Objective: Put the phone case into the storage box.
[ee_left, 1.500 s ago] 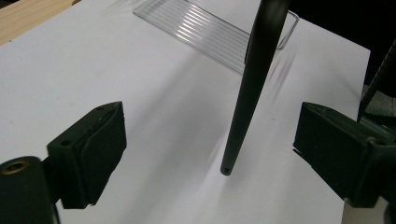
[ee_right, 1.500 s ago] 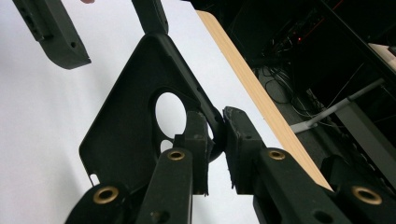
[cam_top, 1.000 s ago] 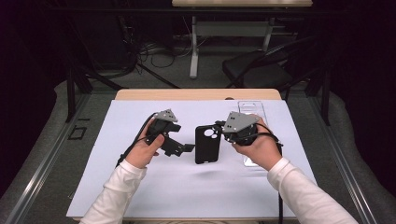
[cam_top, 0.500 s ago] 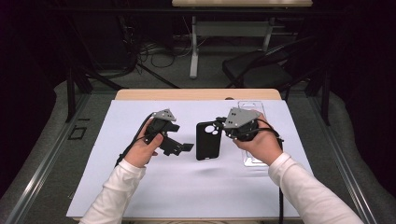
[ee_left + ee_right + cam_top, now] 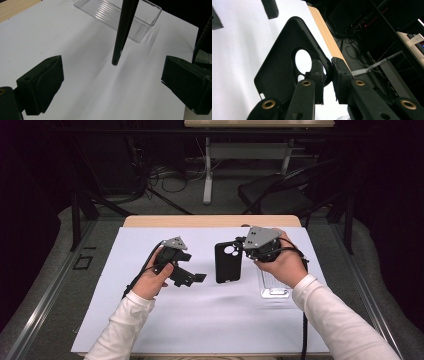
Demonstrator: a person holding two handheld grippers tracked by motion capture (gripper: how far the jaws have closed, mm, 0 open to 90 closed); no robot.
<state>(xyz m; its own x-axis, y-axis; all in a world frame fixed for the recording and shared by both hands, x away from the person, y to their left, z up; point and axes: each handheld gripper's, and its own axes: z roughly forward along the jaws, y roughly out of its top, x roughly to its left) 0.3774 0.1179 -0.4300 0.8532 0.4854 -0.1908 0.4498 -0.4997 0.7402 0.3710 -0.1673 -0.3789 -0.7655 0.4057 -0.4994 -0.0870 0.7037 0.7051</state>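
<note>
**Phone case held on edge between the two grippers**

The right gripper (image 5: 239,245) has its jaws clamped on the top edge of a black phone case (image 5: 228,262), next to the round camera cut-out — the right gripper view shows the two pads (image 5: 318,75) pinching the rim there. The case hangs lifted off the white mat (image 5: 200,320), its long axis running toward the person in the high view, top end farthest away.

The left gripper (image 5: 192,277) rests low on the mat, just to the left of the case, its jaws standing wide apart with nothing between the pads. From the left gripper view the case (image 5: 122,32) appears edge-on as a thin dark blade straight ahead, centred between the open jaws but still beyond them — so the free lower end is what lies nearest the left fingers, and a short advance would, I judge, bring it between them.

A clear plastic tray (image 5: 272,282) lies on the mat to the right, partly covered by the right hand (image 5: 280,262). How far the case's lower end clears the mat is hard to tell.
</note>
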